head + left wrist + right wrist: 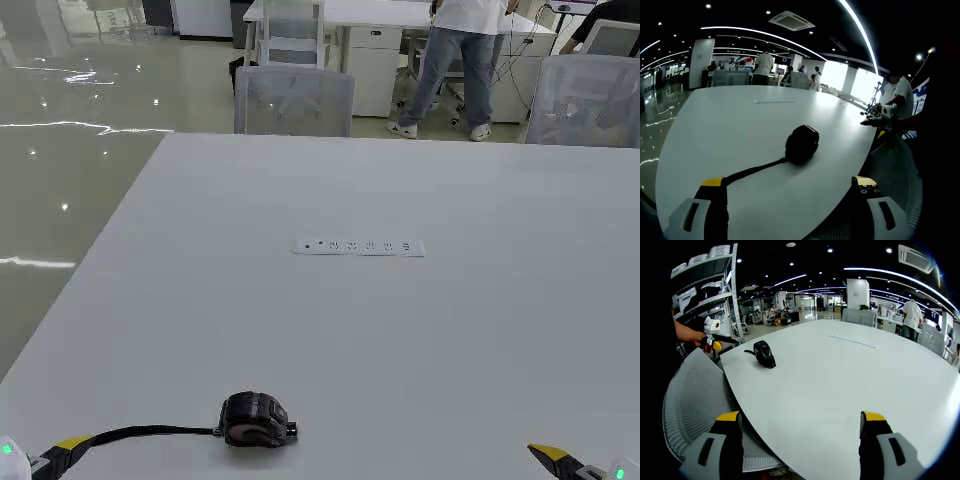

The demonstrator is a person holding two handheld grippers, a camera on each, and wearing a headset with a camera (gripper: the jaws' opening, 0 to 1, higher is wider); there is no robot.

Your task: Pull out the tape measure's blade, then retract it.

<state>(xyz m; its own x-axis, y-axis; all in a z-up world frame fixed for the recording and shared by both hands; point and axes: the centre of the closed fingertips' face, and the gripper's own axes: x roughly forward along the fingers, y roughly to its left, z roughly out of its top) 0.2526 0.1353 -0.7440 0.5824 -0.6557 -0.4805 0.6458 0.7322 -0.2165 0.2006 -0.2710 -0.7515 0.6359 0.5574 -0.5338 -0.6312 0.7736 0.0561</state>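
A black tape measure [255,420] lies on the white table [400,330] near its front edge, blade in. Its black strap [150,432] trails left, ending beside the yellow tip of my left gripper [65,447]. In the left gripper view the tape measure [802,144] sits ahead of my open left gripper [789,182], and the strap [752,171] runs up to one finger [712,183]; whether they touch is unclear. My right gripper [552,455] hangs off the front right edge. It stands open [801,416], with the tape measure [764,353] far to its left.
A flat white socket strip [360,246] lies mid-table. Grey mesh chairs [293,100] stand at the far edge, and a person [455,60] stands beyond them. Another mesh chair [695,405] is under my right gripper at the table's near edge.
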